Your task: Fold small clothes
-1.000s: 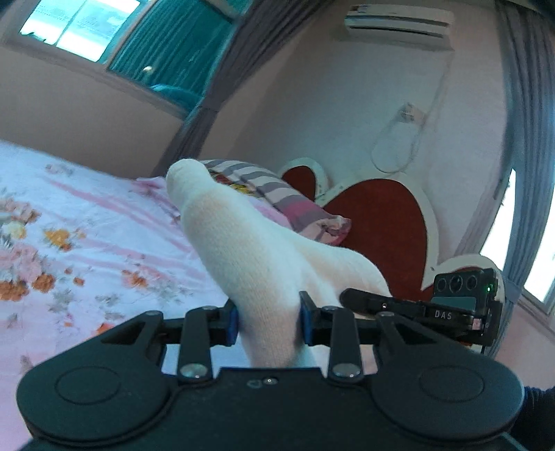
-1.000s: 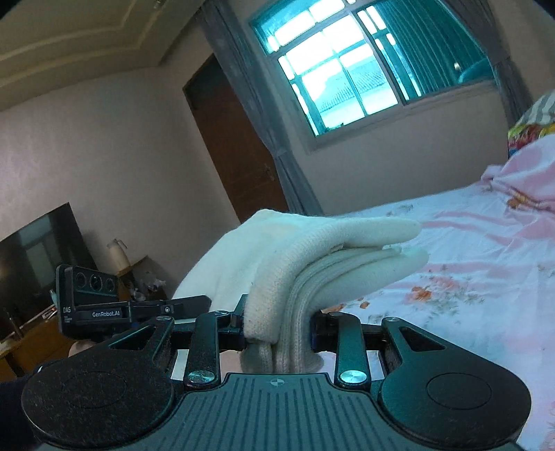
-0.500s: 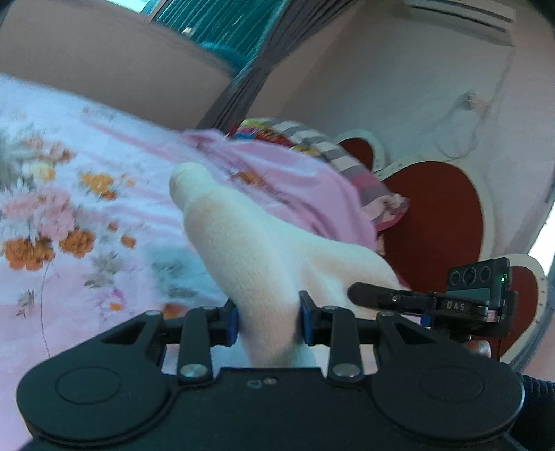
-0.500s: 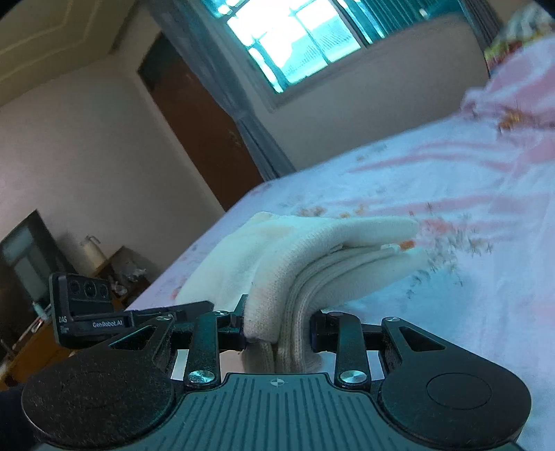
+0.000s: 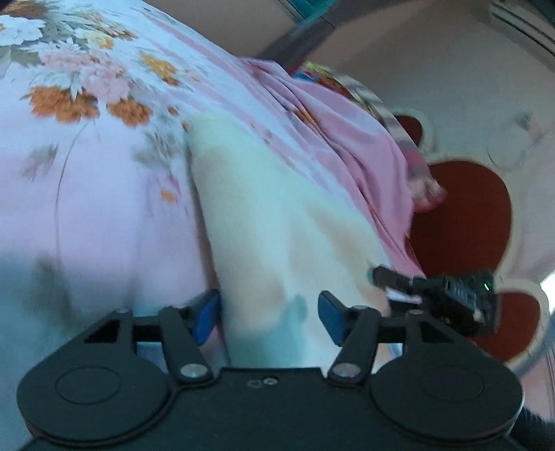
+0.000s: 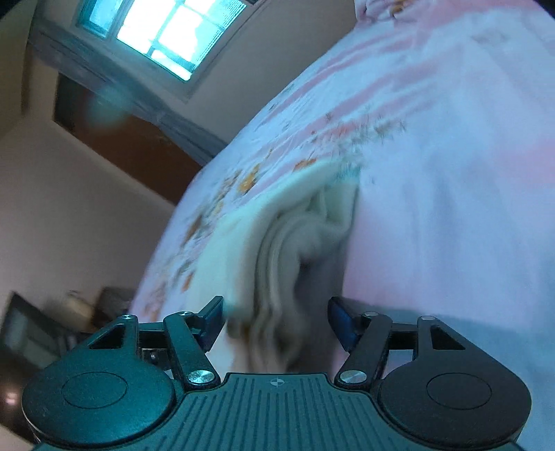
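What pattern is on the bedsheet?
Pink bedsheet with orange and pink flowers; left wrist view shows it best.

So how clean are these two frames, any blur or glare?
Left wrist: sock and bedsheet smeared by motion blur, edges soft. Right wrist: sock also streaked, window blown out bright, fisheye bends the bed edge.

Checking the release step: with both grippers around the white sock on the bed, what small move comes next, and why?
Probably draw both back. The left gripper and right gripper have just been opening, pads no longer pinching the folded sock on the floral bedsheet.
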Demonstrator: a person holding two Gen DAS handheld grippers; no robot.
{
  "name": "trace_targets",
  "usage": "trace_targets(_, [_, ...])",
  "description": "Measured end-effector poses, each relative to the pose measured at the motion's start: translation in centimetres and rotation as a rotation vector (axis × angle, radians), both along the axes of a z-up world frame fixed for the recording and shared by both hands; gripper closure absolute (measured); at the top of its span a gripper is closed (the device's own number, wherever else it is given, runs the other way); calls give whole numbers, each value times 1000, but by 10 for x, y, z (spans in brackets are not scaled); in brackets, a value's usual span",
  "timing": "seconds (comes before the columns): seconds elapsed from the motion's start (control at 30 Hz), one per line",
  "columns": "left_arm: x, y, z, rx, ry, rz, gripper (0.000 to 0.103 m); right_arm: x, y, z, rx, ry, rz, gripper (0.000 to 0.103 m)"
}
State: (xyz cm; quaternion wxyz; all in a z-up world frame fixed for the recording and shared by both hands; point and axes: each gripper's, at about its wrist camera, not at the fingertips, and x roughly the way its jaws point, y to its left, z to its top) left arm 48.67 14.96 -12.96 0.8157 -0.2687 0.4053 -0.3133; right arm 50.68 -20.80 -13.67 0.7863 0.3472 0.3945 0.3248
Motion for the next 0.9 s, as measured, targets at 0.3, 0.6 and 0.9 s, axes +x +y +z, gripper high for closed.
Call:
trace_targets(0.3, [-25,-14,-3,28,77,-23,85,-49,-2,-1,-81,30,47,91])
trace_targets(0.6, [-66,-4,16,65,99,-121,85,-110,-24,32,-85,110,26,91])
trace_targets(0.9, [-69,28,31,120,-34,96,61,-114,-41,41,-206,-63,-115,82])
